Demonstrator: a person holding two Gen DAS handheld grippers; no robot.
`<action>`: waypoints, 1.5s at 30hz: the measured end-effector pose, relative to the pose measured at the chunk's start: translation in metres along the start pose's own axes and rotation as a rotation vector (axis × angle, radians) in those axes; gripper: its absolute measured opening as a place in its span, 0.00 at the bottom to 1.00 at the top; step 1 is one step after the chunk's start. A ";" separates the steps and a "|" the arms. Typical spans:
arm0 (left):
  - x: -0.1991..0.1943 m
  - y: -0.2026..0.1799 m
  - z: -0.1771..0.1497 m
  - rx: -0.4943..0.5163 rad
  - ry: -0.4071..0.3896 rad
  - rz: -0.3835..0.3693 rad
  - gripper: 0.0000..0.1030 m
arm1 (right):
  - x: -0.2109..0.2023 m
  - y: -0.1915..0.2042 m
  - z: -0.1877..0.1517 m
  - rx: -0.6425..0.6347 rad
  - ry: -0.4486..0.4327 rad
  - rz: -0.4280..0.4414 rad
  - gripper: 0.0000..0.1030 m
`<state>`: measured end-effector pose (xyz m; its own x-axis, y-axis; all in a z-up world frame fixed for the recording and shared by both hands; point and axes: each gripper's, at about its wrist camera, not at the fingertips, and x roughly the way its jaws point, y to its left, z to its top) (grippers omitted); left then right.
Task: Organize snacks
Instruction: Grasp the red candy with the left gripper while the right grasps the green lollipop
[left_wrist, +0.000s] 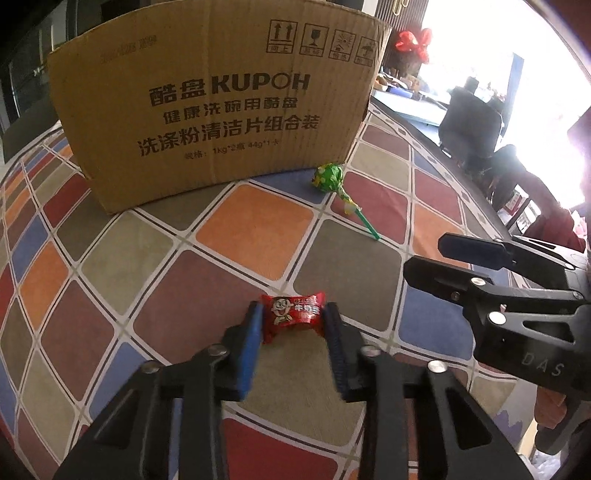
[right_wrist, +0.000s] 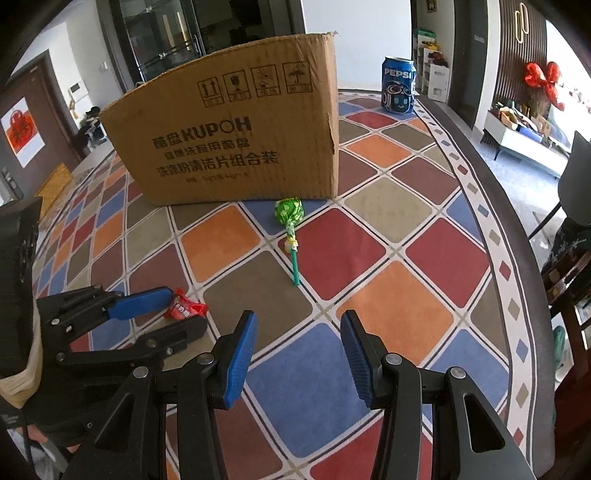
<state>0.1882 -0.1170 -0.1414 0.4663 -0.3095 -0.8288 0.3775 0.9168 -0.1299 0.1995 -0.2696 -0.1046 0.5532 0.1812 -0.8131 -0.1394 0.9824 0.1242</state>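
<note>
The left tongs (left_wrist: 293, 317) are down at the tablecloth (left_wrist: 229, 221) with a red wrapped candy (left_wrist: 293, 317) pinched between their blue pads (left_wrist: 251, 332); the wrapper bulges a little where the pads press on its two ends, so the grip looks real rather than a near miss. Taking it by the ends makes sense to me: the sweet is small and flat, and the crimped ends give the pads something to bite.

Just off to the right of them, the right tongs (right_wrist: 299, 339) hang above the cloth with their fingers spread and nothing between them. Straight ahead of their tips lies a green lollipop (right_wrist: 289, 216), stick pointing back toward them, well short of being reached. That lineup suggests it is their target, and the stick would be the easy part to pinch.

Beyond both pairs stands a cardboard box (right_wrist: 236, 129), its printed wall facing the tongs. Its open top seems the likely place for the snacks, though I cannot see inside. A Pepsi can (right_wrist: 398, 86) stands farther back, right of the box, well apart from everything.
</note>
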 end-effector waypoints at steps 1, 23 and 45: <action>0.000 0.001 0.000 -0.003 -0.004 0.001 0.26 | 0.001 0.000 0.001 0.000 0.001 0.002 0.47; -0.006 0.033 0.047 -0.053 -0.079 0.054 0.25 | 0.038 0.008 0.051 0.023 -0.015 0.017 0.40; -0.011 0.053 0.061 -0.080 -0.104 0.072 0.25 | 0.059 0.014 0.064 0.019 -0.006 0.009 0.22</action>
<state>0.2516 -0.0807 -0.1058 0.5715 -0.2632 -0.7773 0.2775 0.9534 -0.1188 0.2827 -0.2421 -0.1140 0.5570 0.1905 -0.8084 -0.1291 0.9814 0.1423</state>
